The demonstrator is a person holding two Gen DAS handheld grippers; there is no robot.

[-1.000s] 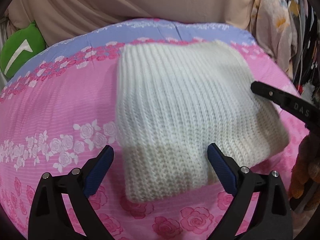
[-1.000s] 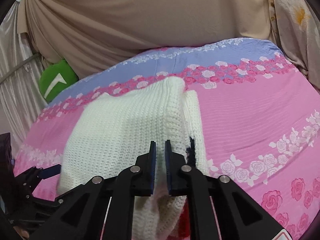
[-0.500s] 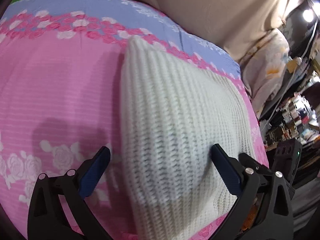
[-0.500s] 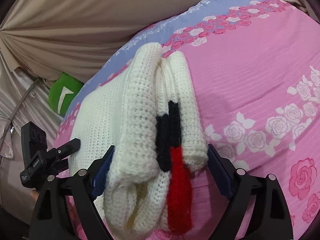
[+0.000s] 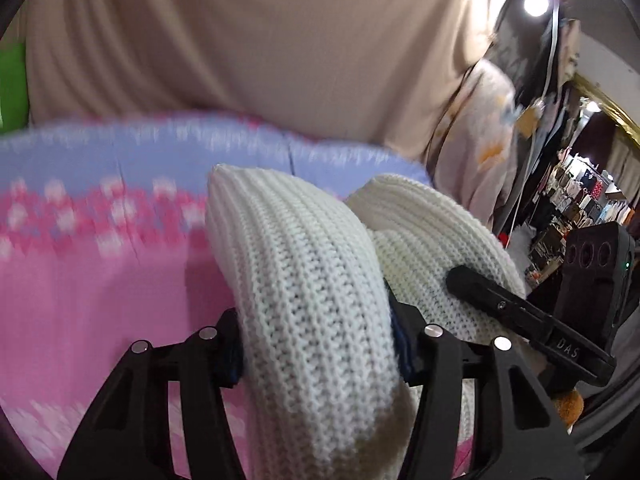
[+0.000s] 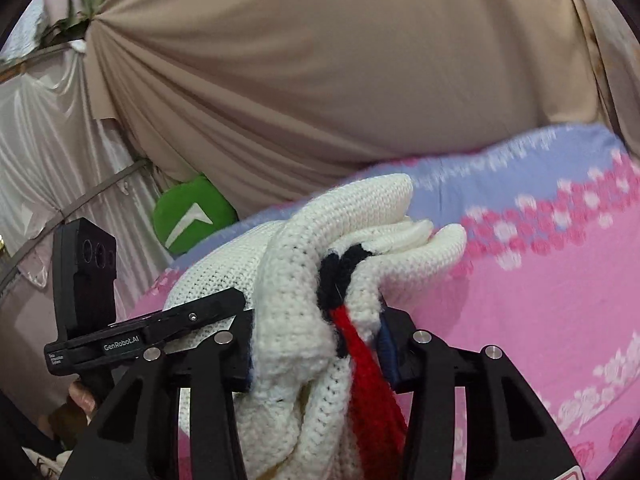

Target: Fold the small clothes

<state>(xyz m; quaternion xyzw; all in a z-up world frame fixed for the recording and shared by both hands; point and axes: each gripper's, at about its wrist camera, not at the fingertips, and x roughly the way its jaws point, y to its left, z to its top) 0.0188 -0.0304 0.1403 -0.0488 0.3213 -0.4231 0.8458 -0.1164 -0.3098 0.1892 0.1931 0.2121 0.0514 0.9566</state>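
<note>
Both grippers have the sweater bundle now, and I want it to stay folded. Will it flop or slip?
Likely floppy: the sweater bulges and sags around the closing right gripper. Probably grippy, given its chunky knit. Loose red and black layers may slide out.

"GenRobot.AI" is printed on the left hand-held gripper (image 6: 320, 350) finger; "DAS" on the right hand-held gripper (image 5: 318, 354) finger.

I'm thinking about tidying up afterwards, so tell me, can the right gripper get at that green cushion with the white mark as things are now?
Probably not. The right gripper has its jaws closing on the folded white knit garment, so it is occupied. The green cushion lies beyond the garment and the left gripper, at the far edge of the pink floral bedspread.
</note>
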